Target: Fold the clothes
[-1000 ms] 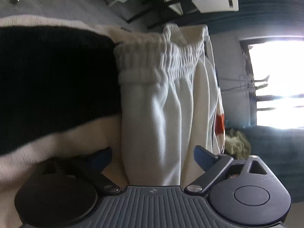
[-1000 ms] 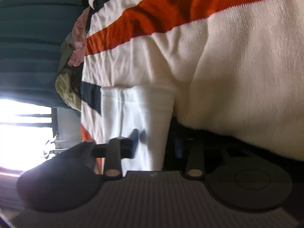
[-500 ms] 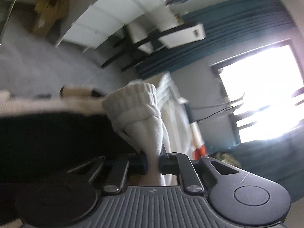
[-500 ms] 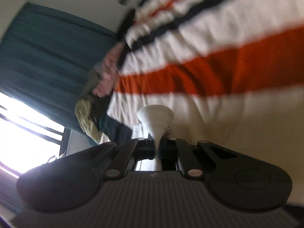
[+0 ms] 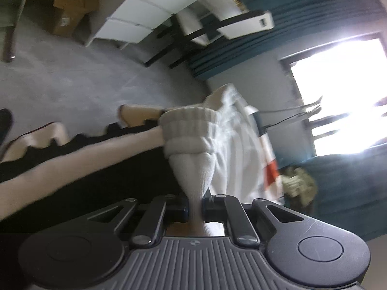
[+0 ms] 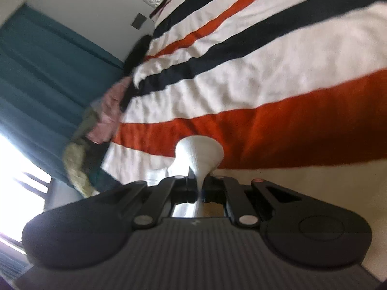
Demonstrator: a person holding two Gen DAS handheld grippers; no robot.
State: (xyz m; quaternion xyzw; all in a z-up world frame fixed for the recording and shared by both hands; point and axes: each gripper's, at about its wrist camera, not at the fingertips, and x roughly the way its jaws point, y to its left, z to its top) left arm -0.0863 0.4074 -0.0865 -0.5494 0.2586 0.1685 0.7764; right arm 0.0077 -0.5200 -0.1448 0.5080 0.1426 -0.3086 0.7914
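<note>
1. The left claw pinches the white garment just below its ribbed waistband.
2. The right claw grips another white fold, probably the same garment, above the striped blanket.

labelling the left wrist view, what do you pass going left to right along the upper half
cardboard box → white drawers → chair → teal curtain → window

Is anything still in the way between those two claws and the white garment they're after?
No. Both already pinch it: the left gripper is shut on the white garment just below its ribbed waistband, and the right gripper is shut on another bunched bit. Nothing lies between pads and cloth.
</note>
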